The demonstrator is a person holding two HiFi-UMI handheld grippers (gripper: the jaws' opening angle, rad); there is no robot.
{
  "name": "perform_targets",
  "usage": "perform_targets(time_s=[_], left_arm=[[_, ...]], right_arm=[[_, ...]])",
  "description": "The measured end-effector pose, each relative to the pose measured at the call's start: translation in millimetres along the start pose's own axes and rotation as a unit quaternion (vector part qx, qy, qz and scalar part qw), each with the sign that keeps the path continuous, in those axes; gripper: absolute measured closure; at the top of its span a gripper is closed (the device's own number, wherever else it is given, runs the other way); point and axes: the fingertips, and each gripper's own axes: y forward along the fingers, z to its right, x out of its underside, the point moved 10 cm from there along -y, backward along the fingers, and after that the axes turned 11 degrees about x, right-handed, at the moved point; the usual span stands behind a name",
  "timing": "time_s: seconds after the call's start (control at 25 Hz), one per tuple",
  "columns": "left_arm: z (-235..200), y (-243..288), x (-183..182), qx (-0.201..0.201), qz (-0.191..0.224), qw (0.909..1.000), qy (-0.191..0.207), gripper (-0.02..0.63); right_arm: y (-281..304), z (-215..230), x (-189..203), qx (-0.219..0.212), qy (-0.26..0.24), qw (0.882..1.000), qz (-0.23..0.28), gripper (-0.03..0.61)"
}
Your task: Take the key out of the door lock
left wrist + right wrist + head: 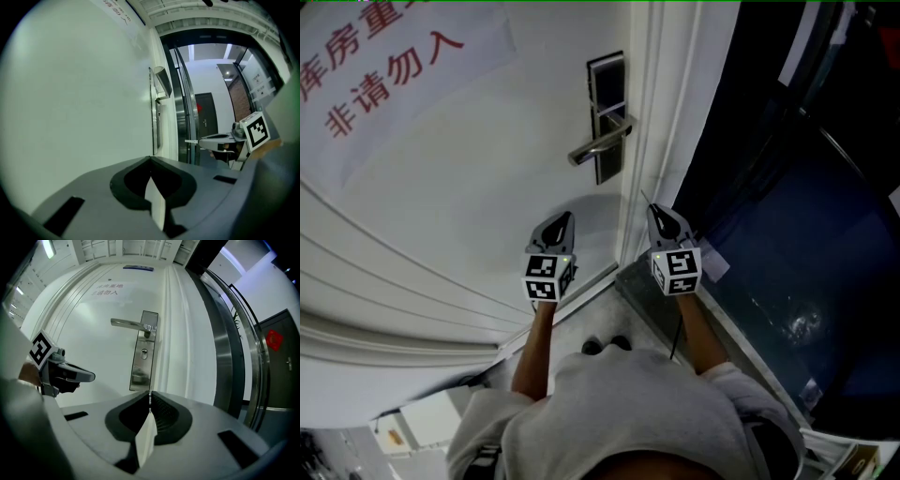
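The white door carries a steel lock plate [607, 117] [142, 355] with a lever handle [598, 145] [129, 324]. The keyhole [144, 352] below the handle looks empty. My right gripper [654, 208] [149, 394] hangs near the door's edge, well below the lock. It is shut on a thin metal key [644, 198] [191, 140] that pokes out past its tips. To its left, my left gripper [563, 217] [151, 159] hangs in front of the door panel, shut and holding nothing.
A paper notice with red characters [380, 66] is stuck on the door's upper left. The white door frame [661, 103] and a steel jamb [230, 348] run to the right of the lock. Beyond them lies a dark glass area [787, 206].
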Motion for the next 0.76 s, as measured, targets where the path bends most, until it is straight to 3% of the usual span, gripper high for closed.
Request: perform_targets(time_s=[0.76], left_arm=[[-0.7,5.3,0.1,0.008,0.003,1.0000,-0.004,0.595]], right_arm=[[4.5,-7.7,-4.8,-0.004,-0.007,1.000,-0.003,0.548]])
